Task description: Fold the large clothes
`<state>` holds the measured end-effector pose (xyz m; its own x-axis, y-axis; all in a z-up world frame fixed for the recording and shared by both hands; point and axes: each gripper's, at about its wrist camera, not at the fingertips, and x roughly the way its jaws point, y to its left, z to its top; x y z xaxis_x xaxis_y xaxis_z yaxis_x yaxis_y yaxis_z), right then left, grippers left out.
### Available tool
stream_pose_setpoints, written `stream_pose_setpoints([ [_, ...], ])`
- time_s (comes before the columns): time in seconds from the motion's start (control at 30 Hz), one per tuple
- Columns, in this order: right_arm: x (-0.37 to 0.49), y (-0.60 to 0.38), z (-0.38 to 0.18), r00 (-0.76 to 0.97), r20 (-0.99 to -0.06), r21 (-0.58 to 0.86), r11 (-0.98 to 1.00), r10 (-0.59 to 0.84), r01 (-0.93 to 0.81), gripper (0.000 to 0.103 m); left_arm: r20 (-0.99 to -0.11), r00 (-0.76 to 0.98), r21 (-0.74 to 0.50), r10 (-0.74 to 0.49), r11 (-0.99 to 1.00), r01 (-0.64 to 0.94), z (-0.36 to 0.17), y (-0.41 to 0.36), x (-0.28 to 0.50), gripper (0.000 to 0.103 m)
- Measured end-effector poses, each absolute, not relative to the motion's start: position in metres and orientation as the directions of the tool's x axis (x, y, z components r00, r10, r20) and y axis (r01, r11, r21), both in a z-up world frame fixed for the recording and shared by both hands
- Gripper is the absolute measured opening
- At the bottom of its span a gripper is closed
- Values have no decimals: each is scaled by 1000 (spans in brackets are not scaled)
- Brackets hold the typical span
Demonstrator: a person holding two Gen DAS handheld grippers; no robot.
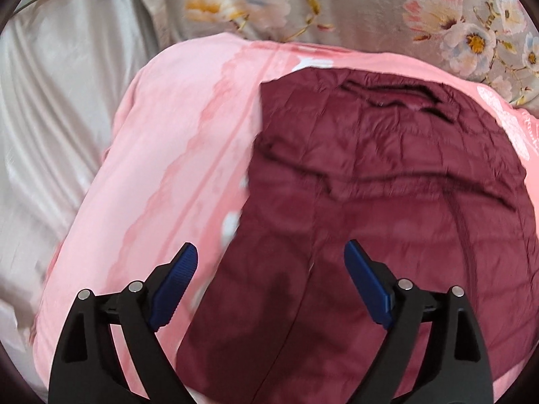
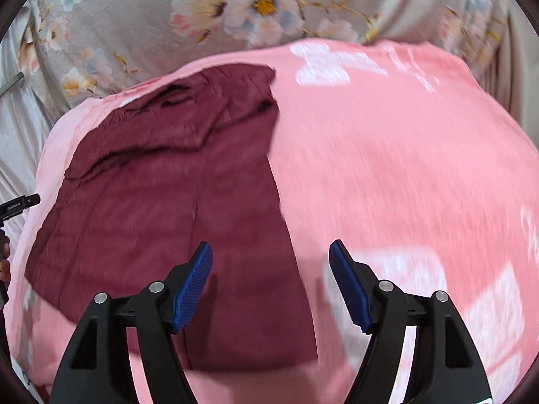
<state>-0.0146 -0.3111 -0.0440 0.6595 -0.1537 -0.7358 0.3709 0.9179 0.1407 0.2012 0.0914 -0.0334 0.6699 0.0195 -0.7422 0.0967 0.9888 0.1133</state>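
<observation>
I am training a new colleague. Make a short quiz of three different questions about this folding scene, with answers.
1. True or false: the left claw grips the maroon garment.
2. The garment lies on: A) pink blanket B) bare floor C) wooden table.
3. Fill in: behind the blanket is grey fabric printed with ____.

Key: 1 false, both it and the right claw are open and empty; 2 A; 3 flowers.

Maroon jacket on pink blanket
</observation>
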Motion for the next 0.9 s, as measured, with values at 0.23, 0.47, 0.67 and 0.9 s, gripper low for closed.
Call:
stream_pose_setpoints([
  [0.23,-40,-300,-70,652,-754,217,904,-84,368,71,-811,585,15,2,1000,18,-69,151,168,91],
  [0.47,-40,-302,-75,684,-728,303,873,-47,383,76,-851,499,-241,-161,965,-100,-110,222,150,91],
  [0.67,-35,-297,-72,688,-724,310,869,-47,385,66,-824,516,-295,-234,955,-37,-104,210,142,45],
  [0.9,-30,-278,-58,665,-739,207,903,-108,376,18,-811,527,-288,-253,958,17,-89,187,139,6],
])
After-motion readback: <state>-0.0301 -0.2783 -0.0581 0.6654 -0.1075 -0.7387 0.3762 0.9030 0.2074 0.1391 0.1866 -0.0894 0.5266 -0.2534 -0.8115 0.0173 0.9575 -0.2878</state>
